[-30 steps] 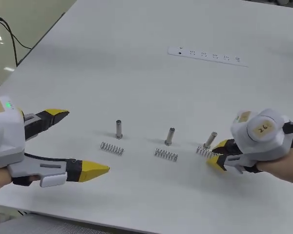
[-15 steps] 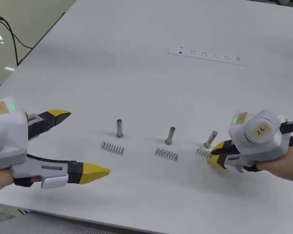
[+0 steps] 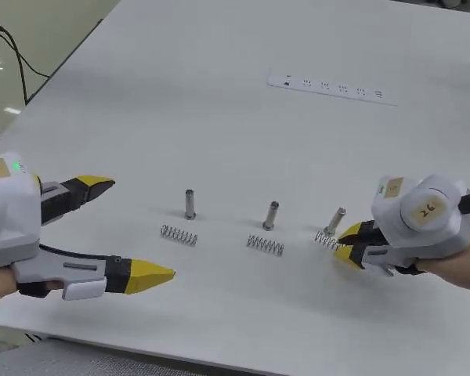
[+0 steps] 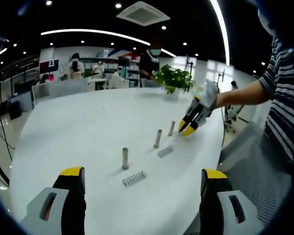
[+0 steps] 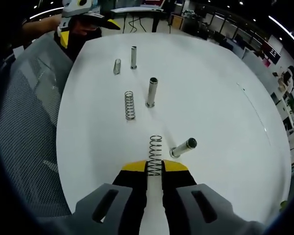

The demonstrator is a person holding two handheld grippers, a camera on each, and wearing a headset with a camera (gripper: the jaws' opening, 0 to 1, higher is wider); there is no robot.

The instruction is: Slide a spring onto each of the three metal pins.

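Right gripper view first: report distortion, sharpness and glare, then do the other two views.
Right gripper view: fisheye bows the table edge; the spring at the right gripper is sharp. Left gripper view: bright ceiling strips glare, room curved. Head view: soft even light, faint shadows by the pins, no blur.

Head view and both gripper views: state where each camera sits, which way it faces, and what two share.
Head view: on the headset, looking forward and down at the table; left gripper, right gripper and a hand show.
Left gripper view: on the left gripper, facing along its open jaws past the pins toward the right gripper; a striped sleeve shows.
Right gripper view: on the right gripper, facing toward the left gripper, jaws closed on the nearest spring.
Shared: both gripper views show the middle pin, from opposite ends.
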